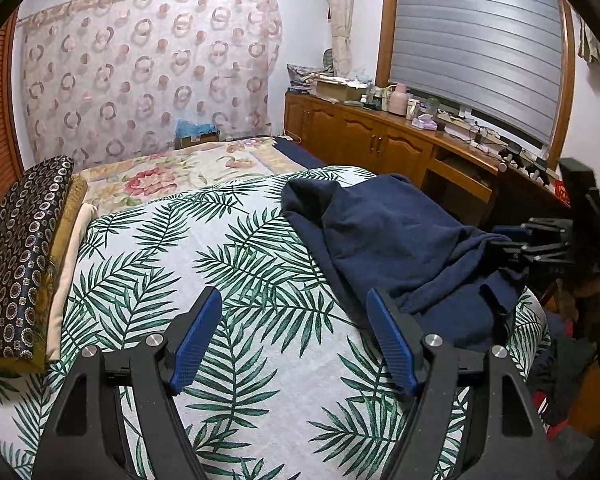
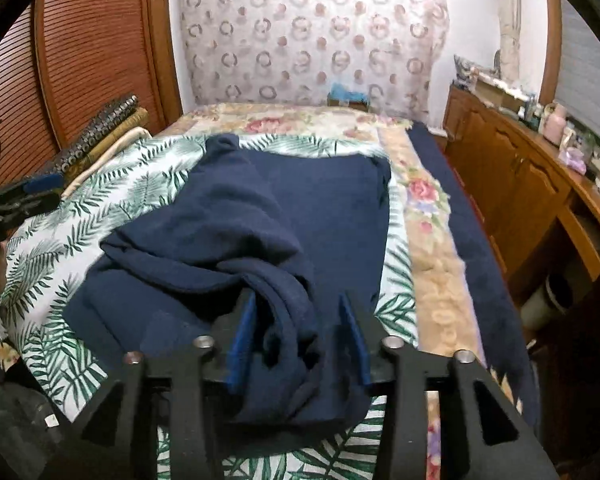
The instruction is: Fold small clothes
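Right gripper [image 2: 296, 336] is angling down over the bed, its jaws partly apart with a bunched fold of the navy garment [image 2: 260, 216] lying between the blue pads, which are not visibly pressing it. Left gripper [image 1: 294, 340] is hovering wide and empty above the palm-leaf sheet [image 1: 204, 240]. Folded cushions [image 1: 24, 256] are lying stacked beside. Rumpled, the garment is sprawling across the sheet.

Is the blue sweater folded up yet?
Not yet. The blue sweater lies rumpled on the leafy sheet, one part flopped over. A bunch of it sits between the right gripper fingers, which look loose. The left gripper is open and empty. Folding remains.
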Motion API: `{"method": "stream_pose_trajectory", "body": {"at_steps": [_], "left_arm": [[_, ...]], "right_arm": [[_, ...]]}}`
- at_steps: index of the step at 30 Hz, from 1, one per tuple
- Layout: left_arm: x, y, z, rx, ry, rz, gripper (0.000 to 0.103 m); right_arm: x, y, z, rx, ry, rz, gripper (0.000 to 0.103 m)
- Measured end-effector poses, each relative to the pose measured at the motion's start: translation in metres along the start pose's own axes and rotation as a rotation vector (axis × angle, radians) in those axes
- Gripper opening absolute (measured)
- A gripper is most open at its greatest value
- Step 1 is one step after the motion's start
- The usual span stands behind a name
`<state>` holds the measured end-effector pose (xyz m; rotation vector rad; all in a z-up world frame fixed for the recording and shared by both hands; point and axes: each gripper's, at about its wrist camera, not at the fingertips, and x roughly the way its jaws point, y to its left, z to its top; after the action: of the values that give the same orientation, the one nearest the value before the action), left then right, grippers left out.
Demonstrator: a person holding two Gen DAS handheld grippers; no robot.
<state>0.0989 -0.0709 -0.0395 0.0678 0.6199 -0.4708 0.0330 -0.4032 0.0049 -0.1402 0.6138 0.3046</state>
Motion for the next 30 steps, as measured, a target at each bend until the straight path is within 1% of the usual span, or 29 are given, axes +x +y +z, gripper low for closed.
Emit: {"method": "stream_pose_trajectory", "body": {"at_steps": [1, 3, 6, 9, 14, 17, 22, 25, 27, 30], "left_arm": [[0.000, 0.000, 0.000, 0.000, -0.001, 0.000, 0.076], [-0.001, -0.001, 0.000, -0.001, -0.003, -0.002, 0.076], [-0.001, -0.001, 0.000, -0.001, -0.006, -0.001, 0.076], [-0.002, 0.000, 0.000, -0.001, -0.009, 0.002, 0.076], [-0.004, 0.005, -0.002, -0.007, -0.011, 0.013, 0.076], [-0.005, 0.009, -0.003, -0.012, -0.013, 0.019, 0.076], [-0.006, 0.017, -0.005, -0.028, -0.008, 0.030, 0.076], [-0.005, 0.022, -0.008, -0.042, -0.004, 0.031, 0.076], [-0.004, 0.024, -0.009, -0.049, 0.001, 0.031, 0.076], [-0.002, 0.025, -0.012, -0.053, 0.009, 0.028, 0.076]], "right_arm": [[-0.006, 0.004, 0.002, -0.007, -0.013, 0.001, 0.053], [-0.015, 0.010, 0.012, -0.032, -0.045, 0.010, 0.059], [-0.025, 0.024, 0.020, -0.059, -0.089, 0.011, 0.061], [-0.022, 0.041, 0.027, -0.087, -0.104, 0.057, 0.061], [0.008, 0.072, 0.037, -0.157, -0.063, 0.105, 0.061], [0.032, 0.082, 0.045, -0.187, -0.008, 0.133, 0.061], [0.059, 0.108, 0.052, -0.242, 0.049, 0.197, 0.061], [0.072, 0.117, 0.054, -0.280, 0.077, 0.237, 0.061], [0.084, 0.116, 0.058, -0.302, 0.106, 0.257, 0.061], [0.101, 0.111, 0.064, -0.314, 0.137, 0.257, 0.061]]}}
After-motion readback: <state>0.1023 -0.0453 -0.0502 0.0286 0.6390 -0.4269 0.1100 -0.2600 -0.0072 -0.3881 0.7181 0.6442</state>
